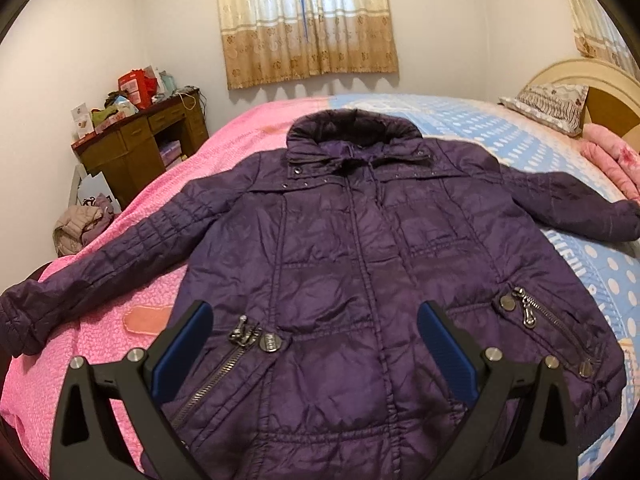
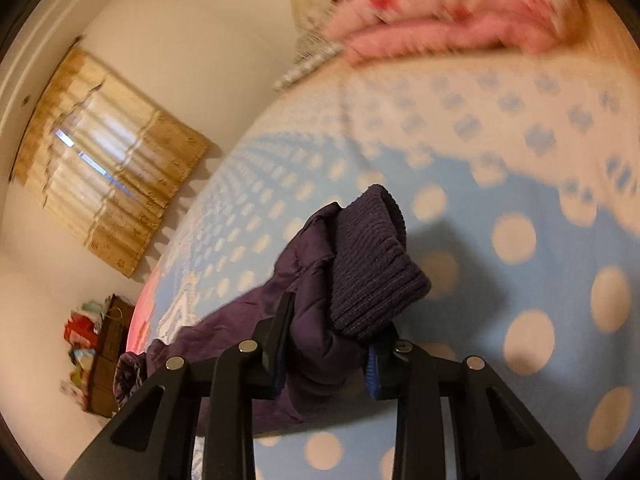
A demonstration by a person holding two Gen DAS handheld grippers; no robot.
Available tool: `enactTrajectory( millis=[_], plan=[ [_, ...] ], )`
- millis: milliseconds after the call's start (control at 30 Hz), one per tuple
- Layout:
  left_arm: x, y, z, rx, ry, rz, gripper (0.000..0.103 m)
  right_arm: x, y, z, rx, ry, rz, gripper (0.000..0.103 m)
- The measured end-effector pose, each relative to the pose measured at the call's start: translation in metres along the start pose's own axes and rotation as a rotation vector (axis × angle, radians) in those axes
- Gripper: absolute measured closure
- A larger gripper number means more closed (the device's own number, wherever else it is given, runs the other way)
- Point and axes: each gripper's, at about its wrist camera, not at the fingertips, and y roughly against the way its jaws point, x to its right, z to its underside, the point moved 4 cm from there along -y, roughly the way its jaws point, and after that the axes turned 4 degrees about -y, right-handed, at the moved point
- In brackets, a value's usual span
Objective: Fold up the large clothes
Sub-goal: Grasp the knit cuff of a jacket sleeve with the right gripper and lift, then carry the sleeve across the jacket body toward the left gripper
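Note:
A dark purple quilted jacket (image 1: pixel 360 256) lies face up on the bed, collar far, both sleeves spread out. My left gripper (image 1: pixel 314 320) hovers open over the jacket's lower front, its blue pads apart and holding nothing. My right gripper (image 2: pixel 330 344) is shut on the end of the jacket's right sleeve (image 2: pixel 320 308), just behind the ribbed knit cuff (image 2: pixel 372 264). It holds the sleeve end lifted above the blue dotted bedding. That view is blurred.
The bed has a pink cover (image 1: pixel 132 320) on the left and blue dotted bedding (image 1: pixel 600 280) on the right. A pillow (image 1: pixel 552 104) and folded pink quilt (image 1: pixel 612 160) lie by the headboard. A cluttered wooden desk (image 1: pixel 140 140) stands at the far left.

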Motion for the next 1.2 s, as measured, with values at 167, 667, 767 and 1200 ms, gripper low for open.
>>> enactTrajectory(
  millis=[167,667,767,1200],
  plan=[
    [-0.008,0.011,-0.001,0.032,0.016,0.005,0.000,-0.073,0.032,-0.020,0.080,0.161,-0.039,0.074],
    [-0.047,0.020,0.013,0.050,0.093,-0.008,0.000,-0.339,0.080,0.056,0.115,0.801,-0.203,0.075],
    [-0.057,0.020,0.016,0.052,0.117,-0.017,0.000,-0.378,0.085,0.103,0.106,0.945,-0.232,0.075],
    [-0.081,0.020,0.020,0.063,0.157,-0.052,0.000,-0.464,0.054,0.291,-0.045,1.274,-0.372,0.075]
  ],
)
